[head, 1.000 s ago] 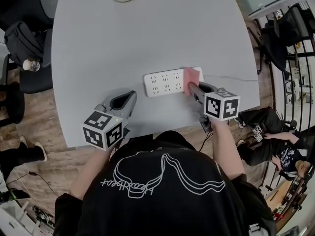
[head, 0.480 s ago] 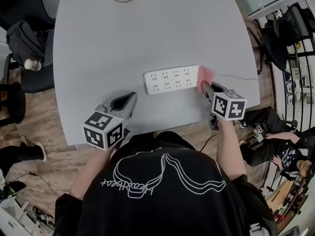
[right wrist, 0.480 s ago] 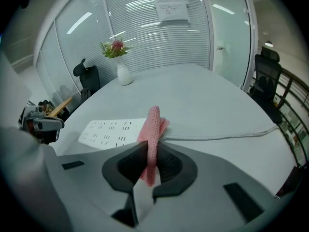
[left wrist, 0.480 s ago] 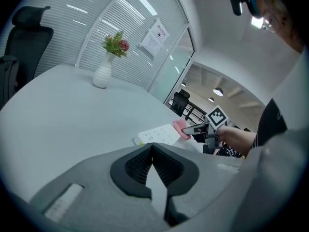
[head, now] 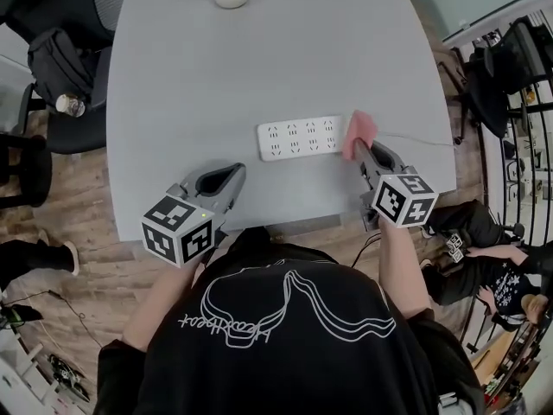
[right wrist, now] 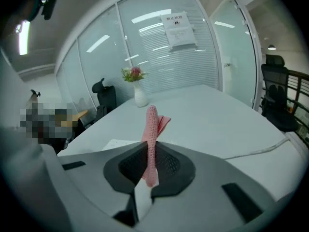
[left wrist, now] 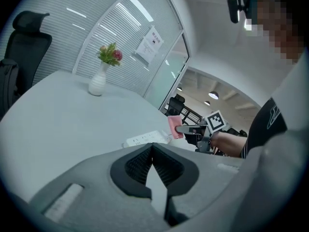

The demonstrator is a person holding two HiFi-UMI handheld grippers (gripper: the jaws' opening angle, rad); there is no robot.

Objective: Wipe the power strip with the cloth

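On the grey table [head: 173,76], the white power strip [head: 300,137] lies flat near the front edge, its cord [head: 415,137] running off to the right. Just beside its right end, the right gripper [head: 361,150] pinches the pink cloth [head: 358,130] between its jaws. The left gripper [head: 238,173] sits nearer the person, jaws pressed together on nothing, apart from the strip

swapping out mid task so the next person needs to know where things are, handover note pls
Right gripper: shut on the pink cloth, held just off the right end of the power strip.
Left gripper: shut, empty, at the near edge of the table.
Power strip: flat mid-table, cord running right.
Done: cloth is in hand; how much is wiped cannot be told.
To do: wipe along the strip's top.
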